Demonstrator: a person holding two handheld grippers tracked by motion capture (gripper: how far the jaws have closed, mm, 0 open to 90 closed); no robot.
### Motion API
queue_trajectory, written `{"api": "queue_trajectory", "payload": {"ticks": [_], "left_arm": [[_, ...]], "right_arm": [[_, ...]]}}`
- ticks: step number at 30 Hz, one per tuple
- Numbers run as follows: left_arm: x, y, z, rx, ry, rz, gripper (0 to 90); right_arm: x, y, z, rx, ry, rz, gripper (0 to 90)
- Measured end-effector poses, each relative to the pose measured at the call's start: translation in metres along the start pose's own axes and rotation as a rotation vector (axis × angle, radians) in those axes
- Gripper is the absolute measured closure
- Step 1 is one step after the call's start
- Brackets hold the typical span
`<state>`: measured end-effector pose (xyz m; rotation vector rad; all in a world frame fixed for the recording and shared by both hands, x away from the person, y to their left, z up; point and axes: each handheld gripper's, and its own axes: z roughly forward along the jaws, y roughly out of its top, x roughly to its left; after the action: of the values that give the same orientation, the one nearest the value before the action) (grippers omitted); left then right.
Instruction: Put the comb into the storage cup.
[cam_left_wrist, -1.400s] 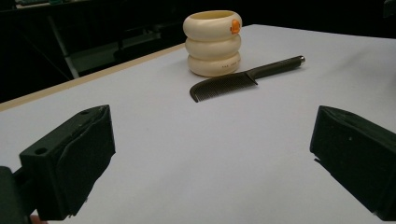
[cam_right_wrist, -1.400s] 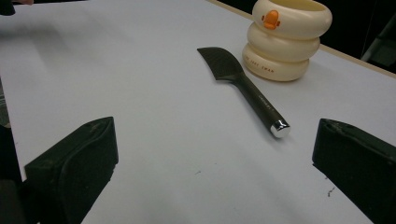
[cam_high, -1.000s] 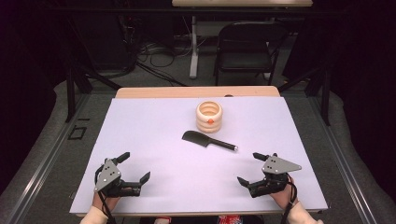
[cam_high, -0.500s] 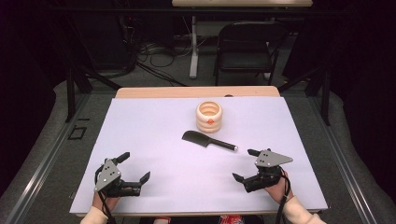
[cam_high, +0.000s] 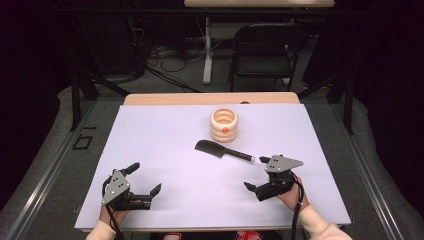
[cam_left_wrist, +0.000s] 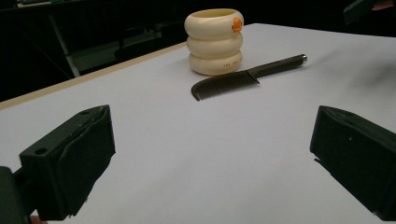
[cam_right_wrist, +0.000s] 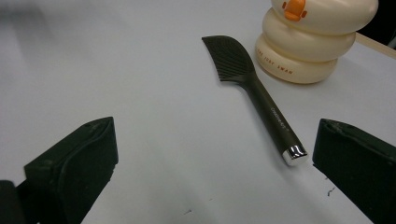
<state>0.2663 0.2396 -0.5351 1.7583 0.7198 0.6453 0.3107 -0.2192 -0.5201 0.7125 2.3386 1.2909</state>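
Beside the cream holder (cam_high: 225, 125) lies a comb (cam_high: 223, 150) (right gripper (cam_high: 260, 175) near, jaws apart).

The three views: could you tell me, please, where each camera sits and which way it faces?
High view: above the person's side, facing forward and down on the table; both hands, left gripper and right gripper show.
Left gripper view: rides the left gripper, between its open jaws, facing the comb and cup.
Right gripper view: rides the right gripper, open jaws, facing the comb's handle end.
All share comb and cup.
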Motion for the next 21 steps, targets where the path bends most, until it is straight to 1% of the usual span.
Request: {"api": "queue_trajectory", "payload": {"ticks": [8, 15, 21], "left_arm": [[-0.001, 0.0, -0.001, -0.002, 0.001, 0.002, 0.1], [-0.002, 0.001, -0.001, 0.0, 0.003, 0.009, 0.1], [-0.001, 0.0, 0.0, 0.003, 0.003, 0.006, 0.1]], "right_arm": [[-0.003, 0.007, 0.008, 0.024, 0.014, -0.006, 0.0], [-0.004, 0.014, 0.013, 0.046, 0.033, -0.026, 0.0], [-0.007, 0.018, 0.018, 0.067, 0.047, -0.031, 0.0]]}}
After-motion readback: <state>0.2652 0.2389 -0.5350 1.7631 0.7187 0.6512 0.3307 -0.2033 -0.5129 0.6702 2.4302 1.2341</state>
